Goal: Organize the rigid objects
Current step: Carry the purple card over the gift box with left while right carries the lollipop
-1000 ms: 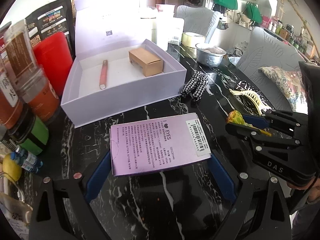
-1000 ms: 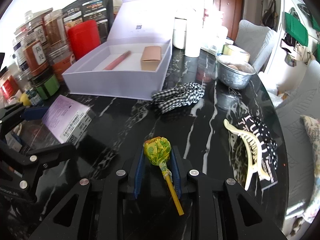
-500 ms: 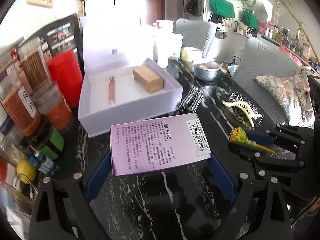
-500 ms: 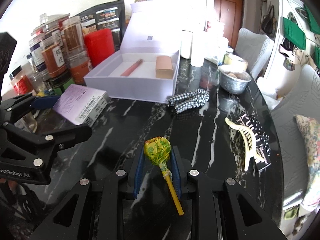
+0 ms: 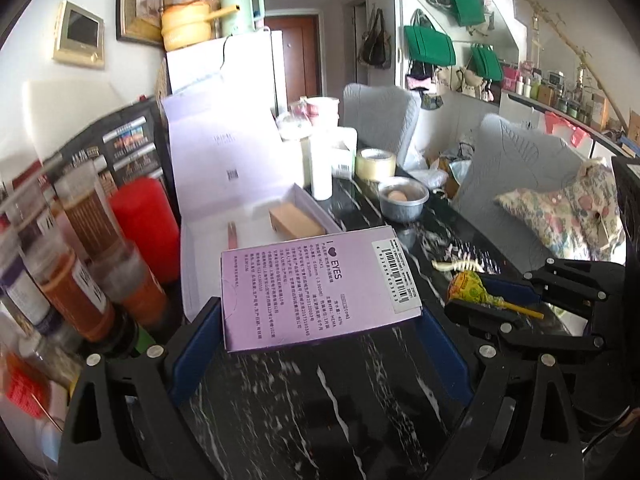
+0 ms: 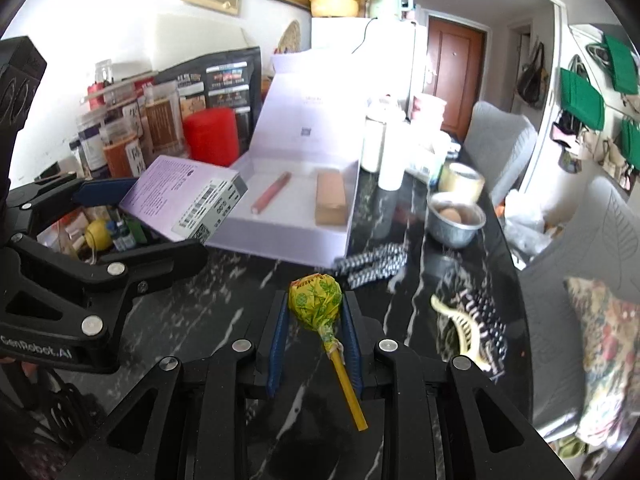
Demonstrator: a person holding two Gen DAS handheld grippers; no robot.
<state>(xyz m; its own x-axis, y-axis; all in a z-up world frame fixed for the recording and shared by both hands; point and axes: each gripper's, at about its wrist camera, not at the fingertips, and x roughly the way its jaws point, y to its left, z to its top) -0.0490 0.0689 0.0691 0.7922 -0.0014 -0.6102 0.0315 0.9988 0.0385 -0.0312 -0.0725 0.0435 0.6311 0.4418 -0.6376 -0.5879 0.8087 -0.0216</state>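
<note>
Right wrist: yellow-wrapped lollipop, yellow stick

The left gripper pointed down at a slant toward twelve o'clock, its blue-padded jaws spread wide and clamped on the two short ends of a flat purple carton, held clear of the surface. The right gripper sat at about three o'clock of it, just beside and apart, likewise angled downward, jaws drawn narrow with the pads pressed on the wrapped head of a lollipop. In the right wrist view the left gripper's black frame filled the nine o'clock side
</note>
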